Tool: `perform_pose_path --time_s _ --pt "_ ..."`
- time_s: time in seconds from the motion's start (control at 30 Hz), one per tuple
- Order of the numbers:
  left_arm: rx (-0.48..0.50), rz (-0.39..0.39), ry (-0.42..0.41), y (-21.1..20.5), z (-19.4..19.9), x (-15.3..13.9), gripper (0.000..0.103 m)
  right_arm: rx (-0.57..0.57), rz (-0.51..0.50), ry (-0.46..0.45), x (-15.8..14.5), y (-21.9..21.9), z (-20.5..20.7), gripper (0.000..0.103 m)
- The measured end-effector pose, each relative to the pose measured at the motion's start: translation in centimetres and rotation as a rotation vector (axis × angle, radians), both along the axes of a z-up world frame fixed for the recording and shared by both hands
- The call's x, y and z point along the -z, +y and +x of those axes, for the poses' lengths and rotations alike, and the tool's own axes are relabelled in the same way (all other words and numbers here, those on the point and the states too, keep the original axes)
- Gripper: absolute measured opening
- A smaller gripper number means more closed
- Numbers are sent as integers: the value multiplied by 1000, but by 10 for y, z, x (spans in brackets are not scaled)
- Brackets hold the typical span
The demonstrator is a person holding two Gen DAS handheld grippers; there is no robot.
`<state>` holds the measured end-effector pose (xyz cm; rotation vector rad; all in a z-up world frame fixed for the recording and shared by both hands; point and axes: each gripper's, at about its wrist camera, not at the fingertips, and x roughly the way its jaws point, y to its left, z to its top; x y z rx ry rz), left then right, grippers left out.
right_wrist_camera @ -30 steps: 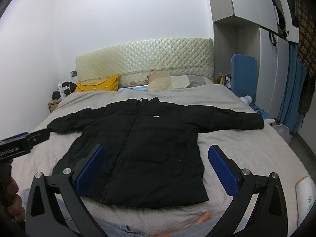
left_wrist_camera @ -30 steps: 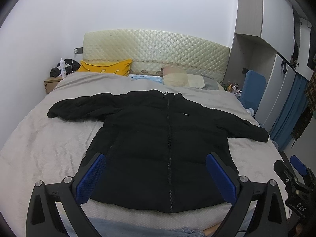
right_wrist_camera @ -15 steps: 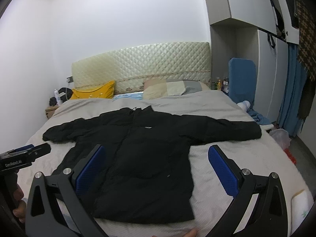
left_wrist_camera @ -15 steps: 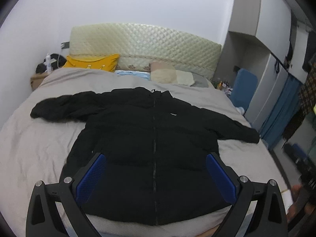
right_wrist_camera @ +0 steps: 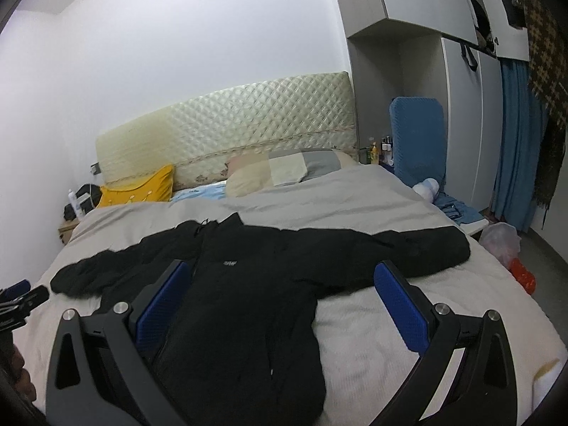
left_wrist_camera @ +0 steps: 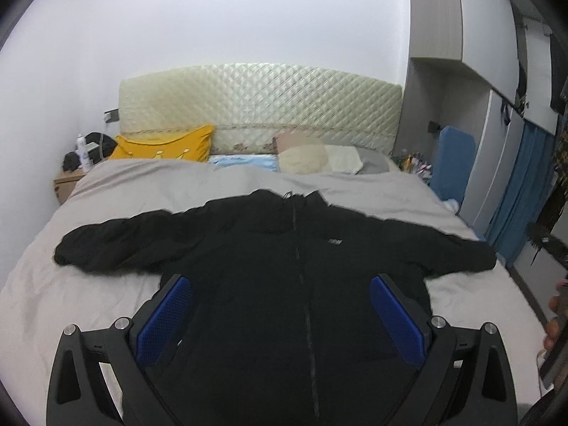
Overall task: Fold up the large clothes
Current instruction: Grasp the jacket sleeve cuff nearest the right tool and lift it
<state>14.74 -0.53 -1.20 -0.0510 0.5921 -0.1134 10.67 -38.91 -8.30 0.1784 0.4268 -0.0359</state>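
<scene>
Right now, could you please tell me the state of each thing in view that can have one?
black puffer jacket: flat on the bed, front up, zipped, both sleeves spread, unfolded.
left gripper: open, holding nothing.
right gripper: open, holding nothing.
grey bedspread: spread over the bed, slightly wrinkled.
yellow pillow: propped against the headboard.

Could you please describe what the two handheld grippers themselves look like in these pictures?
Both look alike. The left gripper and right gripper each have black skeletal arms with triangular cutouts, silver round bolt heads at the joints, and two flat fingers faced with textured blue pads. No cables or sleeves show.
</scene>
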Motion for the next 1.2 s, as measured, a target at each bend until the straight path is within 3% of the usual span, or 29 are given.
perform_pose_path --time_s 0.2,0.3,0.4,0.63,0.77,0.93,1.0,1.1,1.2 --pt "29 -1 -18 -1 32 12 102 51 -131 7 9 4 55 103" --pt "33 -24 -28 3 44 23 102 66 -146 -30 14 -1 80 103" --pt "2 -32 -11 14 57 43 102 84 -104 -94 23 -15 100 103" --pt "-51 -12 79 46 80 93 102 151 -36 -53 72 -71 139 103" --pt "-72 -24 121 62 84 113 102 216 62 -1 109 -129 160 103" --pt "-84 -58 109 68 79 121 102 300 222 52 156 -197 170 103" --pt "-80 -61 102 66 81 125 102 365 296 125 178 -221 176 103" --pt "-77 -52 93 62 86 130 102 418 447 137 204 -256 177 103" --pt "-71 -50 85 59 91 137 102 489 568 85 224 -290 170 103"
